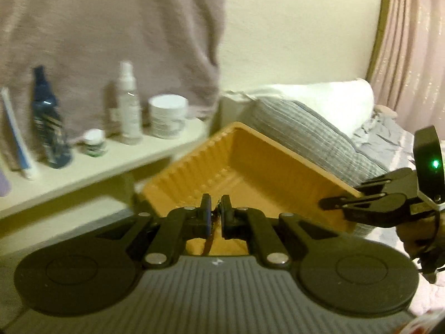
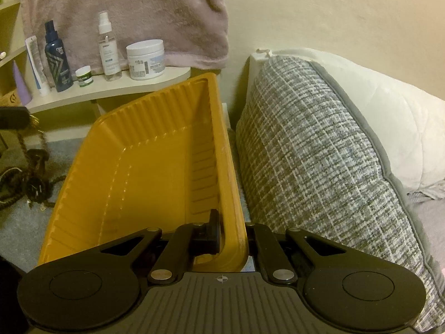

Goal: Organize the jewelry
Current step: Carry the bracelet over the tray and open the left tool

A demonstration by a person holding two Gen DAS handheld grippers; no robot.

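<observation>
A thin brown cord (image 1: pixel 209 239) is pinched between the closed jaws of the left gripper (image 1: pixel 216 211) at lower centre. The yellow tray's (image 2: pixel 133 167) right rim is clamped by the right gripper (image 2: pixel 232 232), beside a grey cushion (image 2: pixel 319 150).

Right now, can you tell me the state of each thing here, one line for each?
Yellow tray: tilted, empty inside, held by its rim.
Right tool: shut on the tray's rim.
Left tool: shut on a thin brown cord.
Jewelry pile: tangled, lying on the grey surface beside the tray.
White jar: upright on the shelf, lid on.
Clear spray bottle: upright, cap on.
Grey cushion: leaning against the white pillow.
</observation>
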